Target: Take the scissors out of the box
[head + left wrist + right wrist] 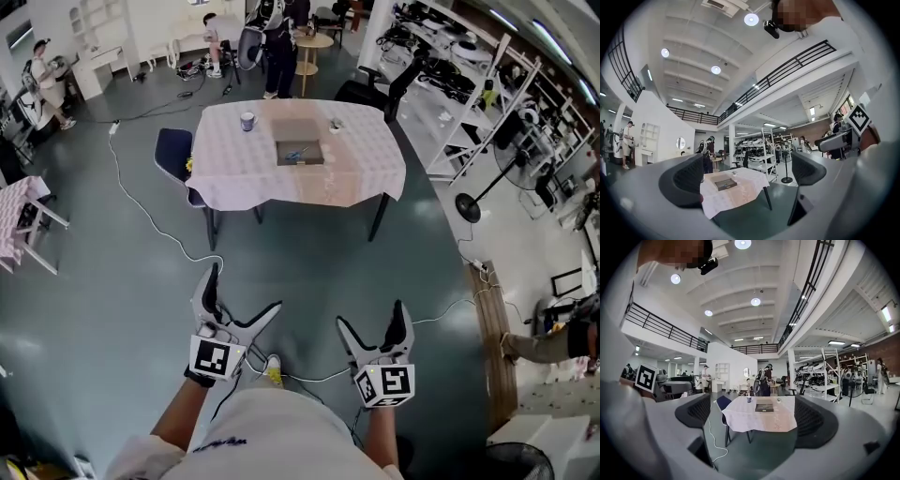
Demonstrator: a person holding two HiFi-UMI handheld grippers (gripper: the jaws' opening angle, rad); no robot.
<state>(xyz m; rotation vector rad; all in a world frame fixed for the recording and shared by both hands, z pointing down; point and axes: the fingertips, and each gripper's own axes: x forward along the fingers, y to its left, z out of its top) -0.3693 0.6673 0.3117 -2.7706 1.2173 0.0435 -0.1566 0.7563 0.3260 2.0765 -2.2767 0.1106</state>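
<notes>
Far ahead stands a table under a pale checked cloth (356, 169). An open shallow box (300, 142) rests on its middle, and blue-handled scissors (296, 155) lie inside it. Low in the head view, well short of the table, my left gripper (244, 291) and right gripper (371, 316) are both held over the floor, both open and empty. The left gripper view shows the box (724, 184) small between its wide jaws. In the right gripper view the box (764, 406) also sits far off between open jaws.
A mug (247, 121) and a small object (335, 125) flank the box. A dark blue chair (175, 153) stands at the table's left, and a white cable (150, 216) runs across the floor. Shelving (487, 103) and a floor fan (469, 206) line the right. People stand behind the table.
</notes>
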